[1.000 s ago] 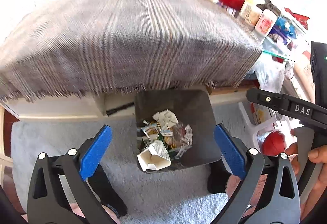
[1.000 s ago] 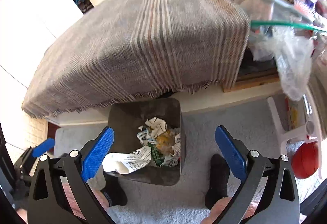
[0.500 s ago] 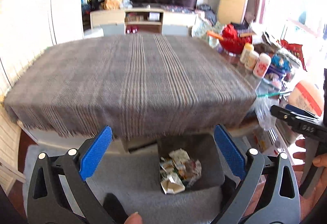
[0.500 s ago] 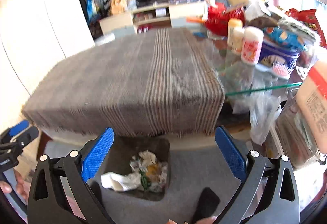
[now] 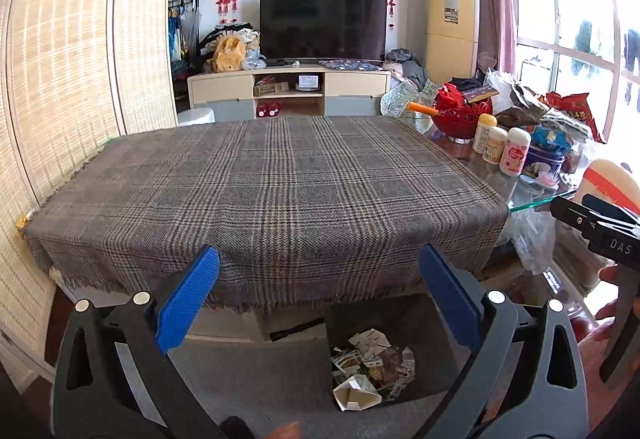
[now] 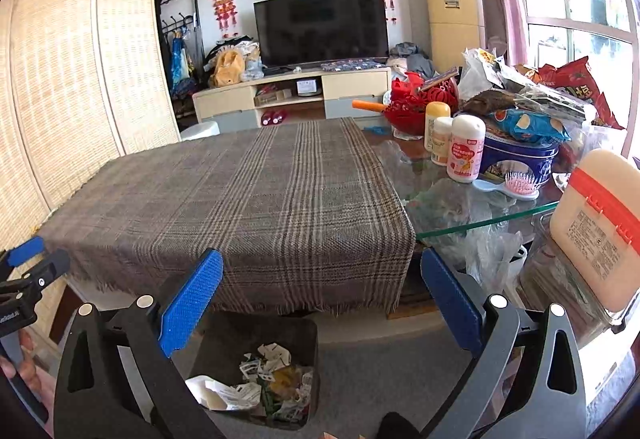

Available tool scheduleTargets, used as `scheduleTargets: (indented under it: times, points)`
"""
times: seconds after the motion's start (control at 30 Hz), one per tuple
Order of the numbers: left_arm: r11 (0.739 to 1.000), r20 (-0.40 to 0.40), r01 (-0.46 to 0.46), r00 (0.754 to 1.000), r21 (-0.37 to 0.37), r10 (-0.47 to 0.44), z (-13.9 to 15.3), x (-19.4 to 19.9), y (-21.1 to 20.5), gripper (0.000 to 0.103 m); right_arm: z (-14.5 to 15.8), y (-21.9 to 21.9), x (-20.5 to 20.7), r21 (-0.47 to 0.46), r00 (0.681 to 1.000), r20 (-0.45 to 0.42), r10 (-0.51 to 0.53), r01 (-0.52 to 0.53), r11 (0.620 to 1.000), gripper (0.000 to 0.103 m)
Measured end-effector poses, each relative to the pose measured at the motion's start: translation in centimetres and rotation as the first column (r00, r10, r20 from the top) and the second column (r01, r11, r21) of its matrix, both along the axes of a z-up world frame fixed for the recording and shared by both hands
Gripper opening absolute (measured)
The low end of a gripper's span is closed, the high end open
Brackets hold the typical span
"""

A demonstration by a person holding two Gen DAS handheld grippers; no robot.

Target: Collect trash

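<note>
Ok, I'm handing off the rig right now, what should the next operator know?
Left gripper: open, holding nothing.
Right gripper: open, holding nothing.
Both are level with the near edge of the plaid tablecloth.
The trash bin sits on the grey carpet below that edge, with crumpled paper scraps inside.
Done: trash is in the bin; no loose trash shows on the cloth.
Left: check the cluttered glass tabletop on the right for any remaining trash.

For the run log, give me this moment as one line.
left tongs: open, empty | right tongs: open, empty | bin: on floor, holds paper trash | plaid cloth: bare
</note>
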State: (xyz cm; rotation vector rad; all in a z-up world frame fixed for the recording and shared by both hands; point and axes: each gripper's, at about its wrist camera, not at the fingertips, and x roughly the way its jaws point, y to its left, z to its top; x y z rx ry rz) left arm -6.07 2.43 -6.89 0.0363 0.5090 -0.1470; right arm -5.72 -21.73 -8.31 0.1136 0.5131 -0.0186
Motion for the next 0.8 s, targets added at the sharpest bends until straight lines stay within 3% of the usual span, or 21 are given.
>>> scheduleTargets:
  times: [0.13, 0.3, 0.8]
  points:
    - [1.000, 0.003, -0.018, 1.000, 0.001, 0.018, -0.5, 0.4, 0.1, 0.095, -0.6, -0.5, 0.4, 0.012, 1.000, -0.022, -0.013, 0.013, 1.000, 0.100]
    - [0.998, -0.013, -0.045, 0.999, -0.032, 0.044, -1.0, 1.2, 0.6, 0.095, 0.0, -0.2, 0.2, -0.012, 1.000, 0.028, -0.012, 0.012, 1.000, 0.100]
    - [0.999, 0.002, -0.015, 1.000, -0.038, 0.015, -1.0, 1.3, -0.5, 0.095, -0.2, 1.0, 0.6, -0.022, 0.999, 0.015, 0.029, -0.028, 0.999, 0.100]
